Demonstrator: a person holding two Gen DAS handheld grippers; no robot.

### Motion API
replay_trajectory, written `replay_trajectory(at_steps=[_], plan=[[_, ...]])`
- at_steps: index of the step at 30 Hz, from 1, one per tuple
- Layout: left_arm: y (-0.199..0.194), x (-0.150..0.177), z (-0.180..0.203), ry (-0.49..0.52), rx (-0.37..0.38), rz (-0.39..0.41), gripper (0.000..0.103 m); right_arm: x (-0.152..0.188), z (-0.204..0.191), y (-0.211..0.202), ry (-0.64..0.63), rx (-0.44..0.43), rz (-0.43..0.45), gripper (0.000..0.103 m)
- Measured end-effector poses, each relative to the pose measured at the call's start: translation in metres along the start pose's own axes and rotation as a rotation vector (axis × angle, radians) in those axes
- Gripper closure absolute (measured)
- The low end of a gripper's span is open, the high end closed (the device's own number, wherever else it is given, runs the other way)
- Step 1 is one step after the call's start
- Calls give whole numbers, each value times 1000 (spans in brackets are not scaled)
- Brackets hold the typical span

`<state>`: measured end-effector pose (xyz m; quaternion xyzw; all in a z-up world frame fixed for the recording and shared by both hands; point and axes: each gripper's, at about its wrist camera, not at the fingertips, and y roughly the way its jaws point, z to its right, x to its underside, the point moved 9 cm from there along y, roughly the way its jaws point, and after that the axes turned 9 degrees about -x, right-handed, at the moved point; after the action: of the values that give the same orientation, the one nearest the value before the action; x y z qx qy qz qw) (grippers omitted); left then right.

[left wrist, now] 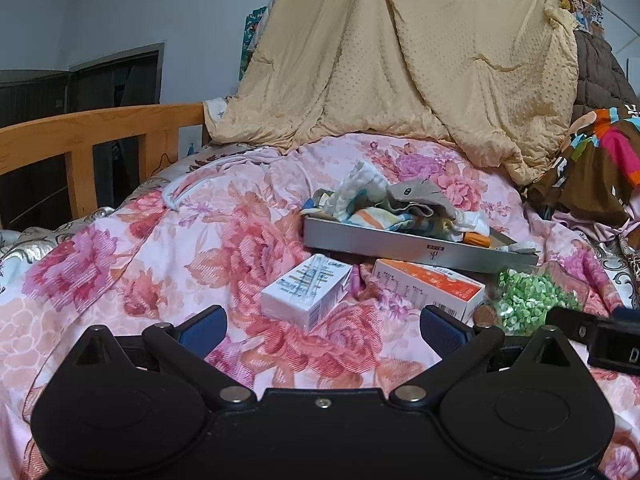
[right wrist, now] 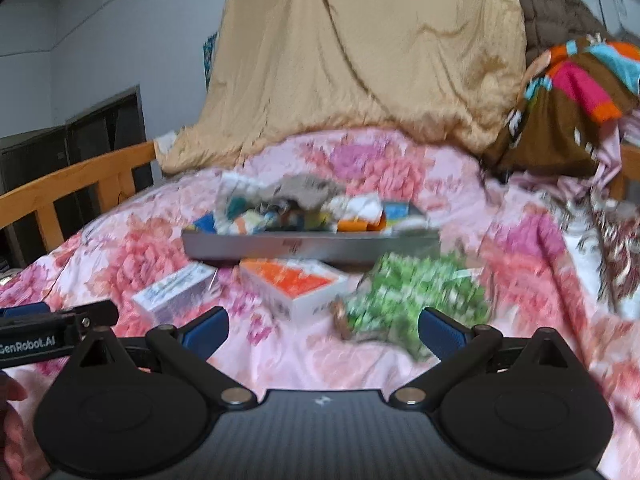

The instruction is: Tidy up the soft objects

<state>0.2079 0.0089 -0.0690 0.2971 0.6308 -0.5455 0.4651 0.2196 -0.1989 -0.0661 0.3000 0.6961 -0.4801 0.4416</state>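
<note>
The shallow grey metal tray (left wrist: 404, 245) sits tilted on the rumpled pink floral quilt (left wrist: 160, 256), already heaped with small folded cloths and socks (left wrist: 384, 204). It could tip or slide if a gripper presses its near rim, since the bedding under it is soft and uneven. 2 rigid cartons lie just before the tray: a white and blue box (left wrist: 306, 294) and a white and orange box (left wrist: 430, 286). Either could be grabbed by mistake for a soft item. The green speckled bag (left wrist: 532, 300), beside the orange box, looks slippery and loosely filled.

The left gripper (left wrist: 322, 326) has its jaws wide apart, empty, hovering near the white and blue box. The right gripper (right wrist: 322, 330) is likewise spread and empty, near the green bag; its view is blurred.
</note>
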Motion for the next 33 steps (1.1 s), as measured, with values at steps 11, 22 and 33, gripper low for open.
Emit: replay_trajectory(at_steps=[11,22,33], plan=[[13,18,-19,-33,-39,-48,1,15,0,7,-9,36,-52,0],[11,20,-16,-19,-35,-50,1,14,-3,6,-25,27,-47,0],[11,21,-15,-18,-34,-51,1,14,-4,7,-22,26,-49,0]])
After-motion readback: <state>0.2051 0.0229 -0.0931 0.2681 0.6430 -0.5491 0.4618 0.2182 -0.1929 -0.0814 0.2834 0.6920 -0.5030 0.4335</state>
